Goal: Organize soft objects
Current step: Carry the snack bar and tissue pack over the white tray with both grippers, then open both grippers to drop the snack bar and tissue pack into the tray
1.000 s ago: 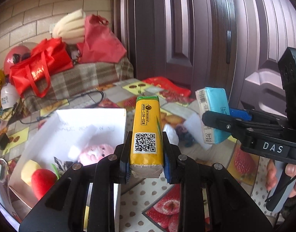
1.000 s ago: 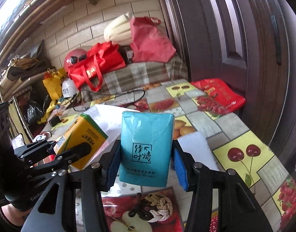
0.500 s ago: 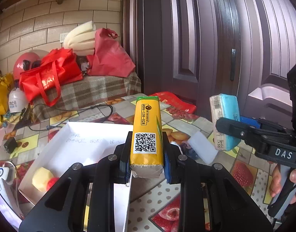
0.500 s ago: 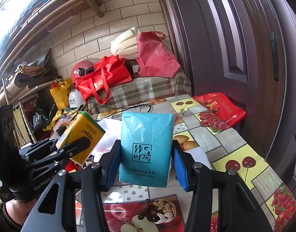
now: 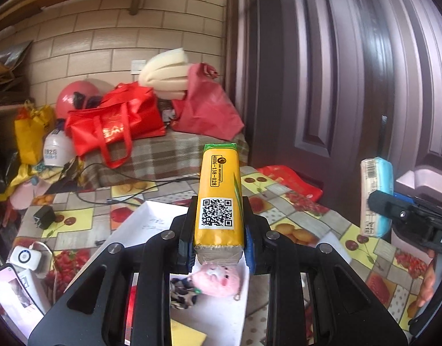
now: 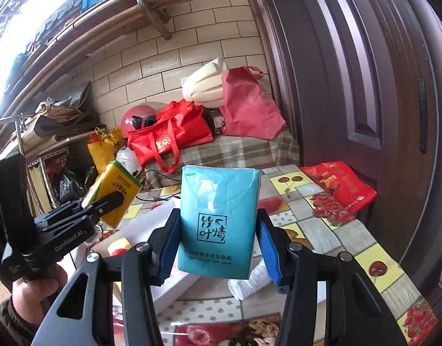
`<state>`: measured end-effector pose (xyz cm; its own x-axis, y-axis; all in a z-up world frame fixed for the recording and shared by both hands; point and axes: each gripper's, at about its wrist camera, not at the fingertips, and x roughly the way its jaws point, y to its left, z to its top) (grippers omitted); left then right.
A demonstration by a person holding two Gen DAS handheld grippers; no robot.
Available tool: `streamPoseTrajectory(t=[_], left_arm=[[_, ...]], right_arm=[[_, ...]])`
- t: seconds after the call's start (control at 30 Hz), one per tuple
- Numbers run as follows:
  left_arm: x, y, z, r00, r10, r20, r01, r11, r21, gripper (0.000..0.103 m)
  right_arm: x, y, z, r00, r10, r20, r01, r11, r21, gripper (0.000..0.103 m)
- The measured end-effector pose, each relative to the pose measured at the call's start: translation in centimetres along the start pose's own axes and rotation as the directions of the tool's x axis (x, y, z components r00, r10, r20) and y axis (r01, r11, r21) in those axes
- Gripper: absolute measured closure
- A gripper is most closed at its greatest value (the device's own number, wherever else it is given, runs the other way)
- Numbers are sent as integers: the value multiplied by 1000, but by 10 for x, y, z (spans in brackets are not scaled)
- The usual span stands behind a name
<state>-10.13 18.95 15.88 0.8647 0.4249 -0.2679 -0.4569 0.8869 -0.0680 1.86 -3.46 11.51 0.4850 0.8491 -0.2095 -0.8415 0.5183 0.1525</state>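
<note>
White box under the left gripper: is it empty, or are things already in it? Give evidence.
Not empty: the white box holds a pink plush toy and a yellow sponge.

The left tool [image 5: 219,248] hides most of the white box [image 5: 151,225]; the pink plush [image 5: 218,279] shows partly; the phone [image 5: 7,297] is cut off.

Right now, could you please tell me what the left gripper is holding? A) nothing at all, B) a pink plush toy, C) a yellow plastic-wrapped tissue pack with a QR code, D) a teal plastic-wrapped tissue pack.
C: in the left wrist view the left gripper is shut on the yellow plastic-wrapped tissue pack with a QR code, while the teal pack sits in the right gripper.
</note>
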Motion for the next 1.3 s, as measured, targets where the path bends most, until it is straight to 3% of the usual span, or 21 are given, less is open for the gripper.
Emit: streamPoseTrajectory(t=[0.4, 0.83, 1.0, 1.13, 1.3], left_arm=[[1, 17, 0, 999, 46, -4, -47, 998, -30, 78], [22, 35, -12, 994, 78, -75, -82, 995, -63, 78], [35, 58, -20, 991, 45, -127, -64, 987, -148, 78], [51, 100, -36, 980, 47, -192, -99, 957, -274, 78], [69, 115, -56, 964, 65, -259, -145, 941, -306, 78]], right_arm=[[11, 25, 15, 997, 78, -3, -78, 997, -13, 52], [58, 44, 8, 978, 163, -128, -161, 987, 28, 52], [85, 51, -2, 959, 198, -202, -190, 980, 57, 52], [114, 57, -17, 936, 221, -274, -202, 974, 98, 52], [147, 67, -39, 913, 214, -347, -189, 976, 106, 52]])
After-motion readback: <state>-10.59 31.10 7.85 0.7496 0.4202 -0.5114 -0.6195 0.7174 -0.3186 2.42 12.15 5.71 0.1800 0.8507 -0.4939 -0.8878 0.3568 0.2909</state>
